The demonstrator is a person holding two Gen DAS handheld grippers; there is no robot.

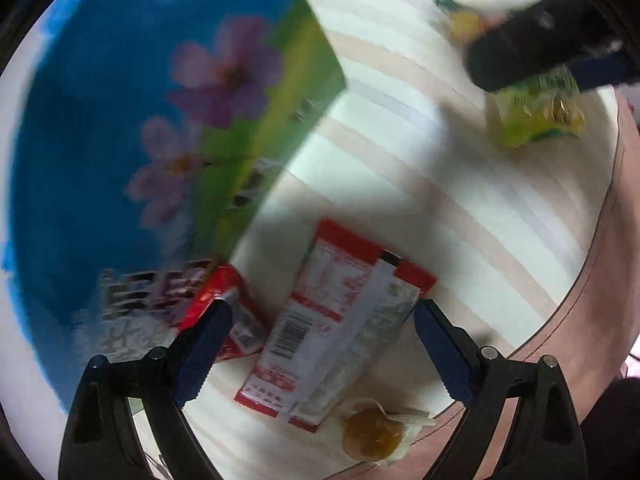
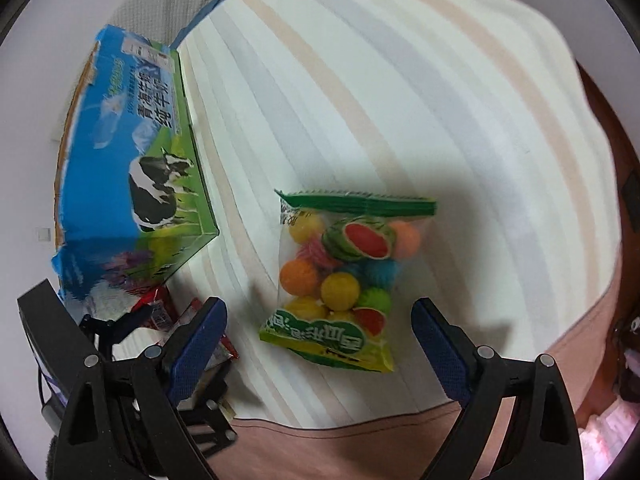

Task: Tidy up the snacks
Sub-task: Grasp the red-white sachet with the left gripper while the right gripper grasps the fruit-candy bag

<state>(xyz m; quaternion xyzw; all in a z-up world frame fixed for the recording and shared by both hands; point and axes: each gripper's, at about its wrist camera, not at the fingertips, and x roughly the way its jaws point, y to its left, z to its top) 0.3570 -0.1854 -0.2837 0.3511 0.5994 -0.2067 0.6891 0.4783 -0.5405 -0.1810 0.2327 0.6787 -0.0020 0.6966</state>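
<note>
My left gripper point(image 1: 322, 312) points down, open, over a long red and white snack packet point(image 1: 320, 344) that lies flat between its fingers without touching the pads. A smaller red packet point(image 1: 232, 312) lies under the left finger, against the blue milk carton box point(image 1: 120, 140). A sealed jelly cup point(image 1: 372, 434) sits just below the long packet. My right gripper point(image 2: 318, 308) is open above a clear green bag of coloured candy balls point(image 2: 340, 276), which lies flat between its fingers. In the left wrist view the same bag point(image 1: 536, 116) shows under the right gripper's dark finger point(image 1: 516, 56).
The open-topped milk carton box point(image 2: 132, 168), printed with a cow, stands at the left on the striped cloth point(image 2: 400, 100). The cloth's pink border point(image 2: 340, 448) runs along the near edge. In the right wrist view the left gripper's black frame point(image 2: 52, 320) is close at the lower left.
</note>
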